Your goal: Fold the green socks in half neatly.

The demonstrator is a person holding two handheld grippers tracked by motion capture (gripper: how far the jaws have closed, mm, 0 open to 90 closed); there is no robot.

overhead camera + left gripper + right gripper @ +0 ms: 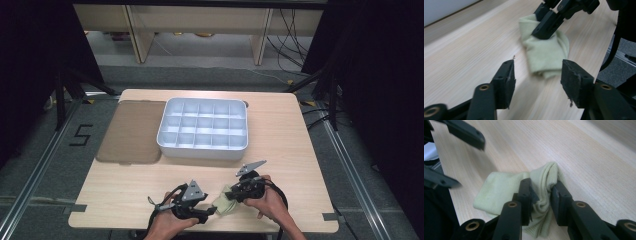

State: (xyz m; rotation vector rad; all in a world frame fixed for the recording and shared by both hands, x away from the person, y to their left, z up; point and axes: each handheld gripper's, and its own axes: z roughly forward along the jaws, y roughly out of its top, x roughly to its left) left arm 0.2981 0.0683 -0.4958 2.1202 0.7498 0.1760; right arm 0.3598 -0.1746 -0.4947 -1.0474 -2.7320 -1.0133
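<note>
Two grippers work one small piece of pale yellow-green cloth (506, 192) at the near edge of the table (300, 150). The right gripper (541, 195) is clamped on it: its jaws pinch a bunched fold of the ribbed fabric, with the rest of the cloth trailing flat on the wood toward the other hand. The left gripper (537, 80) stands apart, jaws wide and bare, pointed at the free end of the cloth, which lies just ahead of its pads (509, 77) without touching them. From above, the cloth (226, 202) sits between the two hands, near the table's front edge.

The step in hand looks like folding or rolling this cloth, probably a sock, though the blurred left gripper view leaves that open. To do it well, the right grip should hold steady and low so the fabric stays taut against the wood. The left jaws then need to come in square over the loose end and take both layers at once, not just the top one, or the bundle will slacken.

Farther back stands a white divided tray (167, 140), its compartments bare, with a brown lid (131, 131) flat just beside it on the left.
</note>
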